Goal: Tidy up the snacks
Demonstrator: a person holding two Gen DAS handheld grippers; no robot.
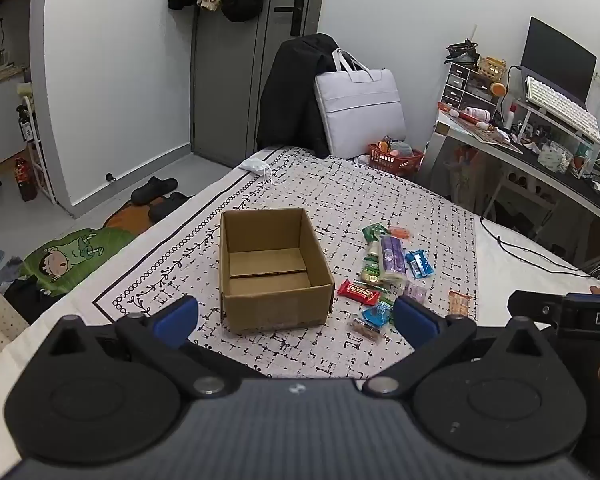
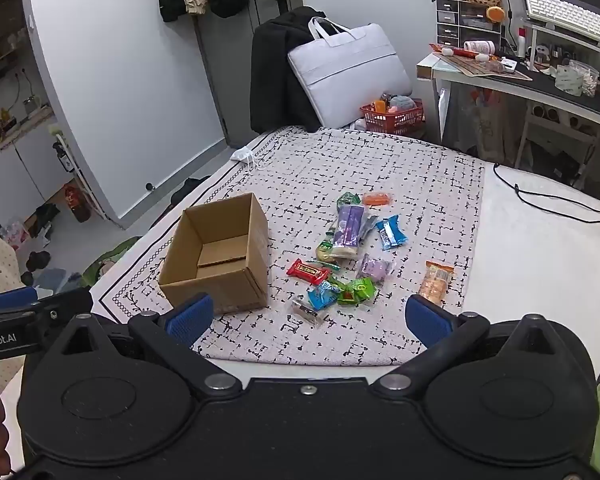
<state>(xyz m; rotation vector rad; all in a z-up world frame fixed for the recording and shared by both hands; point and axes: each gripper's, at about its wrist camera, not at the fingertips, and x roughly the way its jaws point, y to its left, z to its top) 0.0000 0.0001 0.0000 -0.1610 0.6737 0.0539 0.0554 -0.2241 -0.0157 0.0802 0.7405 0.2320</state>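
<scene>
An empty open cardboard box (image 1: 274,276) (image 2: 220,256) stands on the patterned bedspread (image 1: 340,200) (image 2: 340,168). Right of it lie several wrapped snacks: a red bar (image 1: 358,293) (image 2: 307,271), a purple pack (image 1: 392,256) (image 2: 349,229), a blue pack (image 1: 419,264) (image 2: 391,232), a green pack (image 2: 358,291) and an orange-brown biscuit pack (image 1: 459,303) (image 2: 436,280). My left gripper (image 1: 296,318) hovers open before the box, holding nothing. My right gripper (image 2: 309,314) hangs open above the near edge of the spread, short of the snacks, holding nothing.
A grey bag (image 1: 360,114) and a dark coat (image 1: 292,96) lean at the bed's far end beside a red basket (image 1: 396,158). A cluttered desk (image 1: 540,140) stands to the right, with a black cable (image 2: 540,196) trailing over the bed. Slippers and a floor mat (image 1: 72,256) lie left.
</scene>
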